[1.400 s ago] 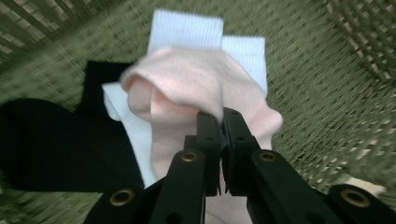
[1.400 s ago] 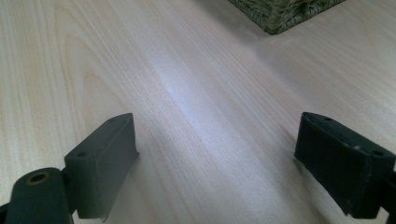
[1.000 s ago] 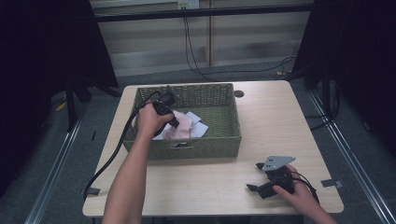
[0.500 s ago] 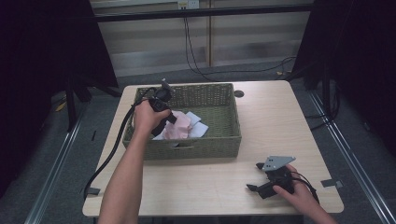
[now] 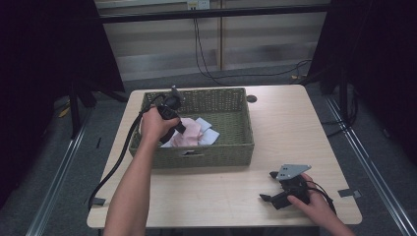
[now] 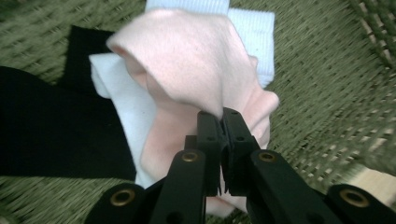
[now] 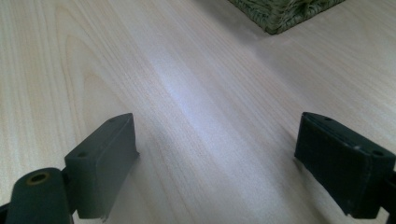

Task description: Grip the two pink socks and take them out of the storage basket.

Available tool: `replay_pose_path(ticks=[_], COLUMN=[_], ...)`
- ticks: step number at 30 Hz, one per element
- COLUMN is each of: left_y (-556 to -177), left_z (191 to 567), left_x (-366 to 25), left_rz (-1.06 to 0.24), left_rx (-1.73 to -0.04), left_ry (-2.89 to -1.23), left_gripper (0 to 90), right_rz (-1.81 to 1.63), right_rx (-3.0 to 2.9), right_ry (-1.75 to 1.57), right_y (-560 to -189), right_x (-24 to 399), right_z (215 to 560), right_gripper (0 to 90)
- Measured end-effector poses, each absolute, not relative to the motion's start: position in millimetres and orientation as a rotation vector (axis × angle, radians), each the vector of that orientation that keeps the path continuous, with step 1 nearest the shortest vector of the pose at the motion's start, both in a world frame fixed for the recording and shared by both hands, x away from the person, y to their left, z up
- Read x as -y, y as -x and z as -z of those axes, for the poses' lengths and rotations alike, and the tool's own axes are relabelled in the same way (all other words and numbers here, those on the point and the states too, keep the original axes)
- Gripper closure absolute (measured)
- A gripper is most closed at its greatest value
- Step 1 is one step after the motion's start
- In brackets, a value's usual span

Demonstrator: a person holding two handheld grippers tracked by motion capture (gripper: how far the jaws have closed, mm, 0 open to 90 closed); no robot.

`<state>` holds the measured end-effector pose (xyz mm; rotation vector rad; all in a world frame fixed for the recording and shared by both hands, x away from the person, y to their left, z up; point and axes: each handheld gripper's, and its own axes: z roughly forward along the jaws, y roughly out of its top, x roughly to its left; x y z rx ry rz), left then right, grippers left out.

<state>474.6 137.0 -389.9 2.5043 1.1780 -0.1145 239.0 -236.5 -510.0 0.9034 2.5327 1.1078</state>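
A green wicker basket (image 5: 196,157) stands on the far left part of the table and holds several folded cloths. My left gripper (image 5: 183,129) (image 6: 222,116) reaches down into it and is shut on a fold of the pink cloth (image 5: 191,135) (image 6: 187,56), which bunches up over the jaw tips. Under the pink cloth lie a white cloth (image 6: 116,93), a light blue cloth (image 6: 254,32) and a black cloth (image 6: 46,130). My right gripper (image 5: 268,186) (image 7: 219,144) rests on the table near the front right, open, with bare wood between its jaws.
The light wooden table (image 5: 290,123) has free room right of the basket and along its front. A corner of the basket (image 7: 280,11) lies ahead of the right gripper. A thick black cable (image 5: 118,162) trails from the left gripper over the table's left edge.
The left hand and its gripper have shifted slightly toward the basket's far left side. The right gripper has not moved.
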Motion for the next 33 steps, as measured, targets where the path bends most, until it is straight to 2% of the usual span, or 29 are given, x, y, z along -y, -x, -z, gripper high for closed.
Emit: replay_pose_path(ticks=[13,33], left_y=[-469.3,-459.1], left_z=[338.5,295.6], left_x=[-138.8,-146.4], left_rz=[0.132,0.12], left_rx=[-1.139,-1.078], left_ry=[-2.481,-2.491], left_gripper=[87.2,87.2], right_rz=[-1.107,-1.107], right_rx=[-2.532,-2.536], right_ry=[-0.9,-0.9], right_y=[-239.3,-239.3], right_x=[236.5,236.7], right_z=[509.9,509.8], right_gripper=[11.9,11.9])
